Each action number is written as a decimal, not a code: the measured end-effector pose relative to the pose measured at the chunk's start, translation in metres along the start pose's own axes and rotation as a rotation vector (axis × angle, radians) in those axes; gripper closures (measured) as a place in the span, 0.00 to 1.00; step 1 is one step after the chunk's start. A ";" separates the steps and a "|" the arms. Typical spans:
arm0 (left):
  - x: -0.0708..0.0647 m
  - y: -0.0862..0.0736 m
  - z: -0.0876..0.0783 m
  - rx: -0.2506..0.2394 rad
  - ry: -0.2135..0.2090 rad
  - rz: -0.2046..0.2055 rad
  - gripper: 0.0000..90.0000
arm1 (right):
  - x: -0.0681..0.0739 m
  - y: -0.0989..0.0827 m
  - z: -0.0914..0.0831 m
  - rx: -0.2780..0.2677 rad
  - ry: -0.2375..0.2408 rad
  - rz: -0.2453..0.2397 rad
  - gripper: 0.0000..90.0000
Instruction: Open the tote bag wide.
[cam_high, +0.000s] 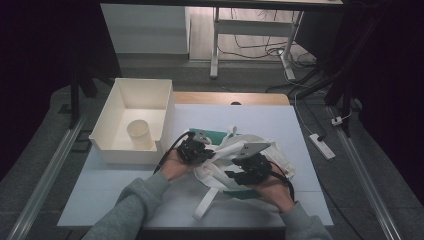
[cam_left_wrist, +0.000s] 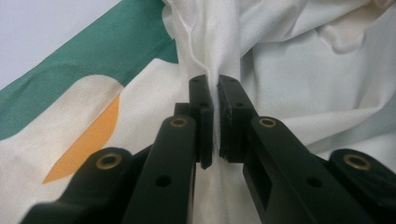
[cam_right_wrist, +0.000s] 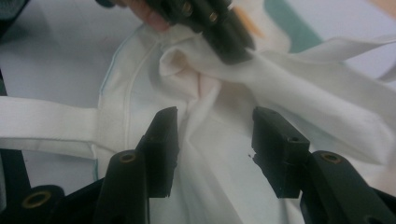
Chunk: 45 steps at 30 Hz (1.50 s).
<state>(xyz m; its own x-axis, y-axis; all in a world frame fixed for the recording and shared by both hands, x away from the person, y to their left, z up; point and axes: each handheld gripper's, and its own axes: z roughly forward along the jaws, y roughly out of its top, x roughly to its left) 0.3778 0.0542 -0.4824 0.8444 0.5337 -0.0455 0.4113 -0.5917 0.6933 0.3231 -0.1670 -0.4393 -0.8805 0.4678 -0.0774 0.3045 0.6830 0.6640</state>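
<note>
Left gripper (cam_left_wrist: 215, 116) clamps one white cloth bag (cam_high: 235, 150); right gripper (cam_right_wrist: 215, 140) gapes over it. One cup (cam_high: 139, 134) stands in one bin (cam_high: 111, 107).

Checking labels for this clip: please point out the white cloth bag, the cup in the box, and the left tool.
white cloth bag (cam_left_wrist: 299, 70), left gripper view, its creased body.
cup (cam_high: 139, 134), high view, its side wall.
left tool (cam_left_wrist: 215, 88), left gripper view, between its tips.

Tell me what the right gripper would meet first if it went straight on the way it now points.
Most likely the bunched white fabric of the tote bag lying between and just ahead of the right gripper's open fingers. Beyond that fold sits the left gripper, though depth is unclear.
</note>
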 end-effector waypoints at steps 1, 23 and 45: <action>0.000 0.000 0.000 0.000 0.000 0.000 0.94 | 0.000 0.000 0.005 0.013 0.009 0.003 0.57; -0.007 0.004 -0.005 -0.025 -0.010 0.018 0.94 | 0.016 -0.034 -0.003 0.067 0.153 -0.006 0.99; -0.036 0.048 0.024 -0.010 -0.073 0.163 0.66 | 0.014 -0.042 0.006 0.064 0.137 0.000 0.98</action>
<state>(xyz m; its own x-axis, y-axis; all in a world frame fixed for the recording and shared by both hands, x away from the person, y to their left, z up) 0.3750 -0.0078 -0.4649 0.9226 0.3854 0.0160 0.2638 -0.6608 0.7027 0.3003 -0.1857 -0.4731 -0.9204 0.3901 0.0275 0.3234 0.7196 0.6145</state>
